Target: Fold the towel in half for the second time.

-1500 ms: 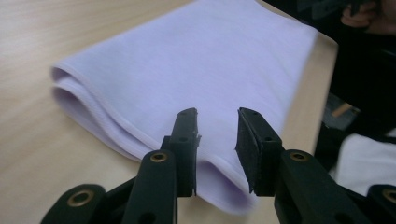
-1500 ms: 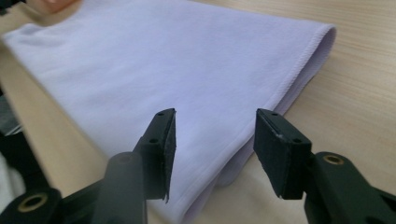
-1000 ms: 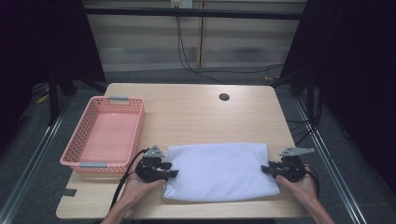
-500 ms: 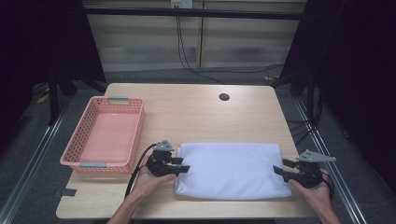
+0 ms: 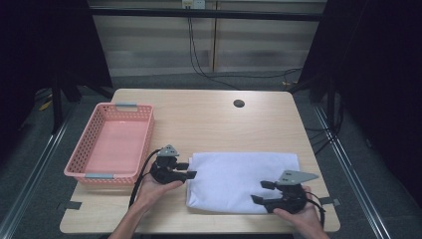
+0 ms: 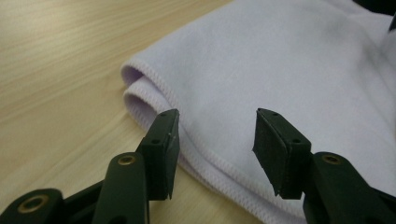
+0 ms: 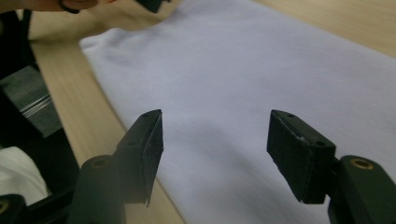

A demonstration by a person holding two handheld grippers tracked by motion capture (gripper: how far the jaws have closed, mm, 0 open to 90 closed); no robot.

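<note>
A white folded cloth [image 5: 234, 174] lies flat on the wooden table [image 5: 209, 124] near its front edge. My left gripper [image 5: 190, 170] sits at the cloth's left edge, open. In the left gripper view the cloth's [image 6: 289, 60] rounded fold lies between and beyond the jaws of the left gripper [image 6: 214, 123], and the pads do not press on it. My right gripper [image 5: 260, 191] hovers over the cloth's front right part and points left. Its jaws have just been opening. In the right gripper view the right gripper [image 7: 215, 126] stands wide above the cloth [image 7: 243, 60], gripping nothing.
An empty pink basket [image 5: 84, 144] stands at the table's left, close behind my left hand. A round dark hole [image 5: 239, 103] sits in the far tabletop. A black cable [image 5: 142, 172] trails from the left gripper. Dark frame posts and floor surround the table.
The right gripper let go of the cloth's right edge, opened, and moved left and nearer over the cloth. The cloth shifted slightly right. The left gripper stayed at the left edge.
</note>
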